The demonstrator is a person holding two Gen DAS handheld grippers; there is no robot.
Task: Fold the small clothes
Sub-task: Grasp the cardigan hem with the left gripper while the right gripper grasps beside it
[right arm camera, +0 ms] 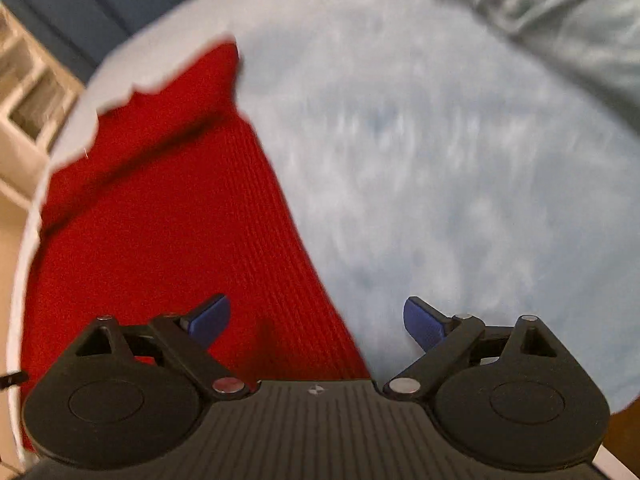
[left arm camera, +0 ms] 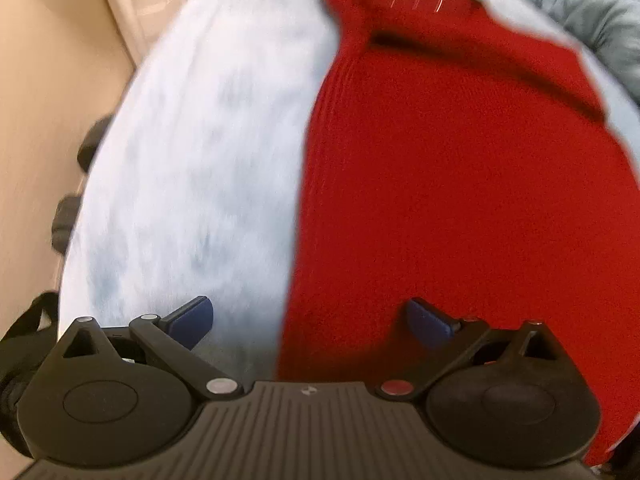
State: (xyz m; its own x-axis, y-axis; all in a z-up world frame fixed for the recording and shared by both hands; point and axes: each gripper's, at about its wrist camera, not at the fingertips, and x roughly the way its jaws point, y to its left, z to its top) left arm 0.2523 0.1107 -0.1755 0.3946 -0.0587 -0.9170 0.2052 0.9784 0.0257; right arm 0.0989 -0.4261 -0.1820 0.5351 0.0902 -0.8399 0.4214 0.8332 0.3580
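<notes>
A red ribbed knit garment [left arm camera: 440, 200] lies flat on a pale blue fluffy cover [left arm camera: 192, 160]. It fills the right half of the left wrist view, with a crease running across its far part. My left gripper [left arm camera: 310, 322] hovers open over the garment's left edge, one blue pad [left arm camera: 192, 320] above the cover and the other above the red knit. In the right wrist view the garment [right arm camera: 160, 220] lies at the left. My right gripper [right arm camera: 316, 322] is open astride the garment's right edge, nothing between its pads.
The fluffy cover [right arm camera: 440, 180] sits on a round surface. Grey-green bedding [right arm camera: 560, 20] is bunched at the far right rim. White shelving [right arm camera: 28, 92] stands beyond the left rim. A beige floor [left arm camera: 40, 120] and dark wheels [left arm camera: 66, 220] show at the left.
</notes>
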